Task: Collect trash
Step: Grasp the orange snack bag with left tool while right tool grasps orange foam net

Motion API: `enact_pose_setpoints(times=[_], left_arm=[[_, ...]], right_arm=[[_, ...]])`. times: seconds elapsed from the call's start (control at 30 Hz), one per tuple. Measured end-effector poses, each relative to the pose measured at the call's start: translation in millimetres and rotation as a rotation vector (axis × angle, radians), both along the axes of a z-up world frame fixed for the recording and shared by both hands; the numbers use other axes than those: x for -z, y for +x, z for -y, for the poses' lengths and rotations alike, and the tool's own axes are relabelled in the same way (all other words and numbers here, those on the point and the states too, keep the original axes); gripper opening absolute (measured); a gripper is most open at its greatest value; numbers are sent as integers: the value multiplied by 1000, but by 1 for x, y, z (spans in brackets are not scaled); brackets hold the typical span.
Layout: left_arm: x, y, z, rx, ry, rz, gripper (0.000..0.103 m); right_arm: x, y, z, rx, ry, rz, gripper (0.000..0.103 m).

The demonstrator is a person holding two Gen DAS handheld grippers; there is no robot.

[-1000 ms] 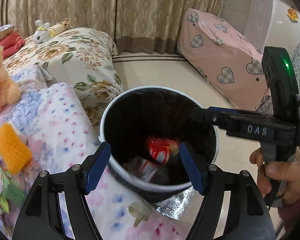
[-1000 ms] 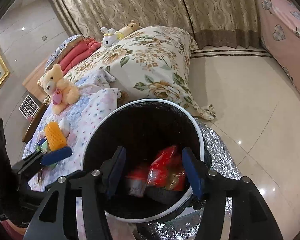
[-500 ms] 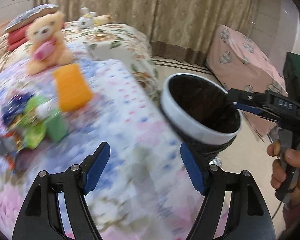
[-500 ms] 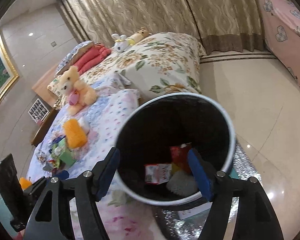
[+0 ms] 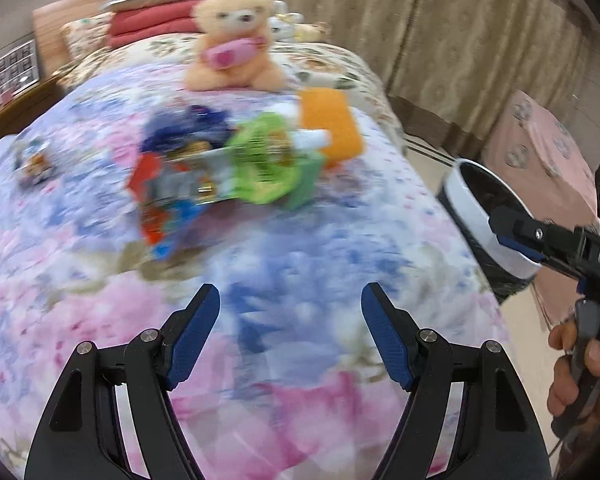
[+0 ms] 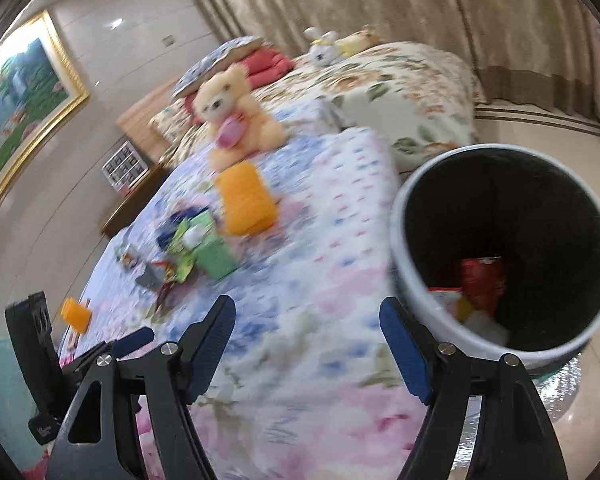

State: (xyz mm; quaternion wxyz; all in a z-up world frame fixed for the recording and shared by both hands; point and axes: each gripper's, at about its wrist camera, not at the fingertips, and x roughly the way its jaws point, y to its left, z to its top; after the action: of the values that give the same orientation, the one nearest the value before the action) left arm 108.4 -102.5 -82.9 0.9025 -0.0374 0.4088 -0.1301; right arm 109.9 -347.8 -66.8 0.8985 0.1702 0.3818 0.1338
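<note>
A pile of trash (image 5: 204,176) lies on the flowered bedspread (image 5: 300,240): red, blue and green wrappers plus a green box (image 6: 214,258). My left gripper (image 5: 290,288) hovers open over the bedspread short of the pile, nothing between its fingers. My right gripper (image 6: 307,301) is open and empty too, above the bed edge beside the white-rimmed bin (image 6: 404,272). The bin holds red wrappers (image 6: 480,280). In the left wrist view the bin (image 5: 472,200) stands at the right with the right gripper's fingers (image 5: 512,232) in front of it.
A teddy bear (image 5: 232,40) sits behind the pile, with an orange block (image 5: 330,128) beside it. A small loose wrapper (image 5: 34,160) lies far left. A small orange piece (image 6: 75,314) rests near the bed's left edge. Silver foil (image 6: 560,384) lies under the bin.
Both grippers swung left from over the bin to above the bed. The right jaws widened and the red wrapper that was between them now lies in the bin.
</note>
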Motion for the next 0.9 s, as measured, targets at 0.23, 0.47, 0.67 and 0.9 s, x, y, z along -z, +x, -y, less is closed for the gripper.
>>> enact_pose_setpoints(times=[0.23, 0.47, 0.67, 0.9], left_arm=[[6, 2, -44, -102, 3, -16, 78], [12, 11, -78, -167, -25, -44, 78], [7, 28, -88, -179, -76, -52, 80], [3, 56, -90, -194, -83, -39, 80]], right_arm=[[13, 18, -34, -54, 6, -29, 76], [12, 37, -50, -45, -18, -18, 76], [8, 61, -57, -29, -16, 8, 76], [10, 94, -60, -15, -11, -1, 76]])
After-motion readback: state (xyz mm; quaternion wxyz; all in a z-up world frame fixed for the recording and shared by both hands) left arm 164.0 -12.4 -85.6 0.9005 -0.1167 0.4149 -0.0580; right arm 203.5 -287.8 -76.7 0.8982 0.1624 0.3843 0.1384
